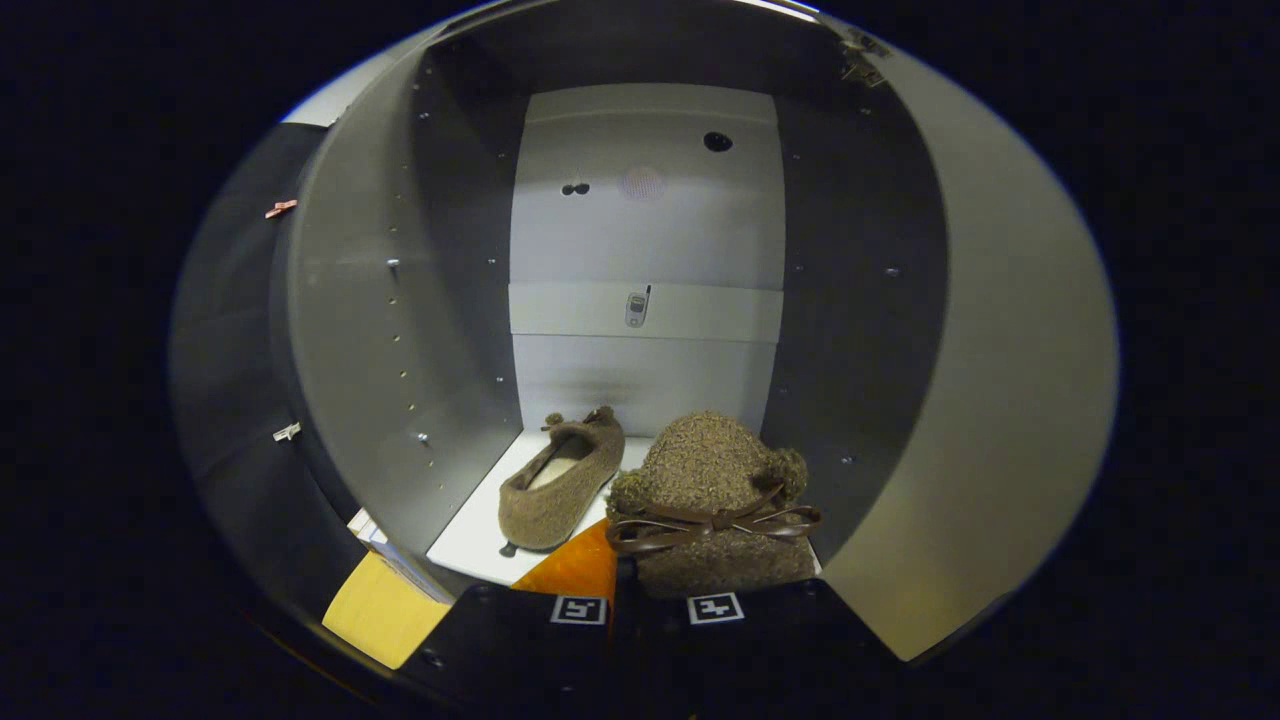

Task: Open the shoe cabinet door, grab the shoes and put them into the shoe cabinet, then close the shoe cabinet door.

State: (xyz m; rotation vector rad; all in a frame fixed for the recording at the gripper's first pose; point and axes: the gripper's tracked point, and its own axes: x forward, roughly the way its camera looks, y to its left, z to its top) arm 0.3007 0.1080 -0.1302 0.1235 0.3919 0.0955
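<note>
While the claw (648, 600) sits at the cabinet mouth, its two fingers stand close together with a brown woolly slipper (712, 500) right at their tips; the slipper's heel end appears pinched between them, though the contact itself is hidden, so I judge the claw clamped on it rather than see it outright. A dark ribbon bow (712, 525) lies across the held slipper just ahead of the fingers. Just beside it, to the left and a little further in, the matching slipper (562, 487) already rests on the pale cabinet floor (470, 535), toe pointing toward the back. Beyond both, the grey back panel (645, 260) carries a small pale fitting (637, 308) at mid height and a dark hole (717, 141) near the top. The door (985, 400) stands swung wide on the right; the left side wall (360, 330) shows rows of shelf-pin holes. Step in hand, as I read it: setting the second slipper down. To do it well, carry it further inward until it lies level with its mate, lower until the sole bears on the floor, keep clear of the first slipper, then release and back straight out so the door can shut freely.
</note>
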